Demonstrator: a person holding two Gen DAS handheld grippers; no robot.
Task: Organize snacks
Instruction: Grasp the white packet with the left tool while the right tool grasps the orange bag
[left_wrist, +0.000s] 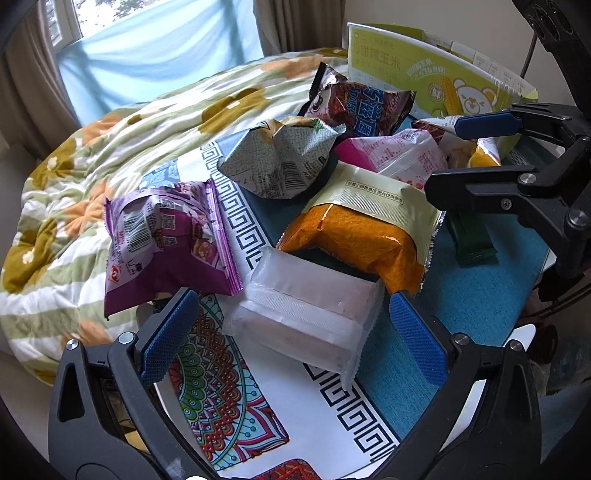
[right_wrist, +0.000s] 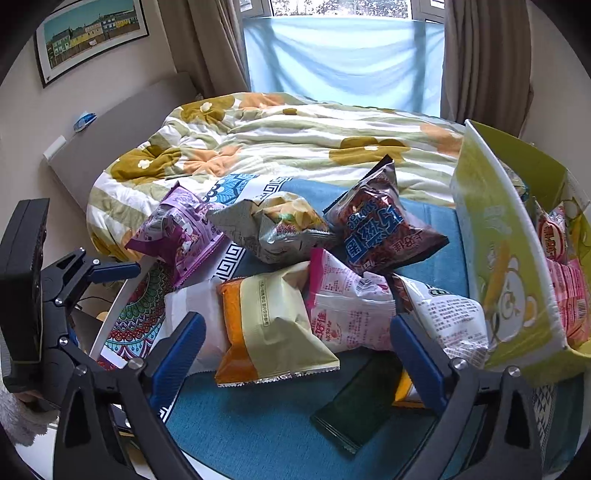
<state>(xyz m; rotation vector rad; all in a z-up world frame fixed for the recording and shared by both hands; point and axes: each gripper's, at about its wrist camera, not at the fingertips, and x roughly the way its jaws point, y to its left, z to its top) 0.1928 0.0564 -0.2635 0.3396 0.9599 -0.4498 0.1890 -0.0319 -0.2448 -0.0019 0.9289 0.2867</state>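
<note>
The step in hand is judged to be the choosing and reaching for the next packet: nothing is yet grasped. The left gripper (left_wrist: 295, 328) is held released, its blue fingers (left_wrist: 168, 332) spread wide, and a translucent whitish plastic packet (left_wrist: 306, 314) lies between them, near but not touching. The right gripper (right_wrist: 297, 347) is also spread open and empty; between its fingers an orange and pale-green foil packet (right_wrist: 273, 325) and a pink and white packet (right_wrist: 347, 306) are seen, and just below them a flat dark green bar (right_wrist: 358, 402).

The snacks lie in a loose heap on the patterned blue and white table (left_wrist: 491, 295). Beyond the fingers a purple foil bag (left_wrist: 166, 240), a grey crumpled bag (left_wrist: 280, 162) and a dark brown bag with blue letters (left_wrist: 365, 103) are found. A green and white cardboard box (right_wrist: 506, 258), to the right of the right fingers, already holds some red and pink packets, so it is probably the goal.

The next move calls for closing the left fingers on the whitish packet without crushing it.

The inside of the box is mostly cut off, and a yellow packet (right_wrist: 404, 387) is half hidden behind the right finger.
</note>
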